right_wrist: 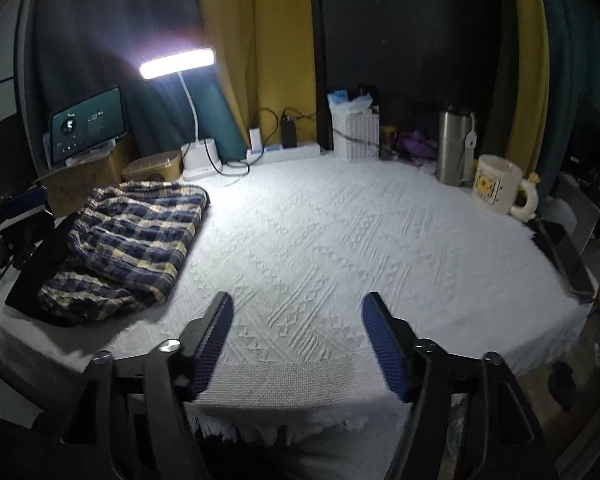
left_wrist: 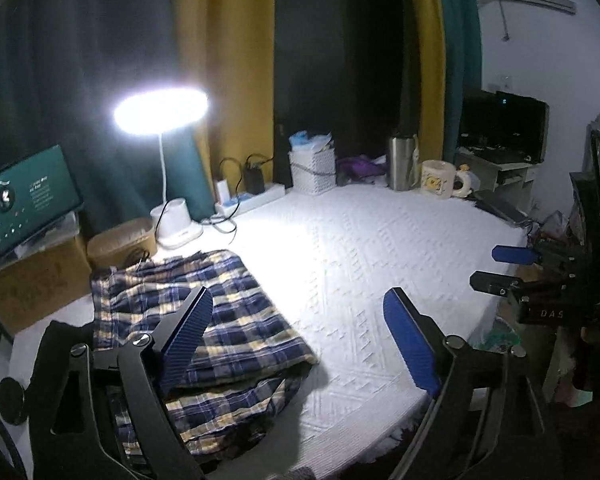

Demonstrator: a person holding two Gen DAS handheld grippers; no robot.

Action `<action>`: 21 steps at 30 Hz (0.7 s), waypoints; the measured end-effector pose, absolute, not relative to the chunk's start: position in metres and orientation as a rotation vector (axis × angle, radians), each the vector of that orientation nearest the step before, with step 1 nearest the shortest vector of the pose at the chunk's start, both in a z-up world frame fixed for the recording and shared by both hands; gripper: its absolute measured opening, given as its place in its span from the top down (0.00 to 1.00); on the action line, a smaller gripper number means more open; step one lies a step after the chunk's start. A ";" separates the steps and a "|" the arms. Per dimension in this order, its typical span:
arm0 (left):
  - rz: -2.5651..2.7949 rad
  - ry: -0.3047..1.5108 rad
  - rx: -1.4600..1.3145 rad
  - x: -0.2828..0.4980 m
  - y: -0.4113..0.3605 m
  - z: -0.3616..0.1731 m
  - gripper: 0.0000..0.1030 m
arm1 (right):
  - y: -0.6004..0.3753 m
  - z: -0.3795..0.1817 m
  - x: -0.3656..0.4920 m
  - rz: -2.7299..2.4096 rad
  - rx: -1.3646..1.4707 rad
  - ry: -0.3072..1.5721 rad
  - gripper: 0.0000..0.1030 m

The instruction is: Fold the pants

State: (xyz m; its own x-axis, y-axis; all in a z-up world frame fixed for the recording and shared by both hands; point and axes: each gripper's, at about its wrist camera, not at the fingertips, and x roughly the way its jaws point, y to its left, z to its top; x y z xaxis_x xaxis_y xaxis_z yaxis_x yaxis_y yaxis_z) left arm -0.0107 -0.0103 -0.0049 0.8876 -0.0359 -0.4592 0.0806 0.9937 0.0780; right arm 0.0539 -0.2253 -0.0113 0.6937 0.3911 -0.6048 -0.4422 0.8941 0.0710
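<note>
The plaid pants (left_wrist: 228,320), blue, white and yellow, lie folded in a loose stack at the left side of the white textured tablecloth (left_wrist: 360,248). They also show in the right wrist view (right_wrist: 136,236). My left gripper (left_wrist: 300,340) is open and empty, hovering over the pants' right edge near the table's front. My right gripper (right_wrist: 298,340) is open and empty above the front edge of the table, well right of the pants. The right gripper also shows at the right edge of the left wrist view (left_wrist: 500,268).
A lit desk lamp (left_wrist: 162,112), a tablet (left_wrist: 28,196) on a cardboard box, a power strip (left_wrist: 252,196), a white basket (left_wrist: 312,168), a steel flask (left_wrist: 402,162) and a mug (left_wrist: 440,178) line the table's back. A dark item (right_wrist: 36,276) lies under the pants.
</note>
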 end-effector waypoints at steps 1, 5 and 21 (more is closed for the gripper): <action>-0.064 0.466 0.096 -0.013 -0.012 -0.003 0.15 | -0.226 -0.007 0.051 0.466 -0.083 0.641 0.22; -0.082 0.421 0.134 -0.022 -0.024 0.005 0.13 | -0.228 0.006 0.043 0.462 -0.092 0.606 0.22; 0.029 0.212 0.198 -0.057 -0.042 0.034 0.01 | -0.235 0.045 0.021 0.425 -0.121 0.480 0.22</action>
State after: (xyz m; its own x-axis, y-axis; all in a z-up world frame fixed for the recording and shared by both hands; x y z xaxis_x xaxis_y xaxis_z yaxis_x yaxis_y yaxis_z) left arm -0.0568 -0.0425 0.0337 0.9772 0.0498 -0.2065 -0.0080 0.9801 0.1984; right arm 0.0213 -0.2345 0.0455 0.8018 0.3676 -0.4712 -0.4237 0.9057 -0.0143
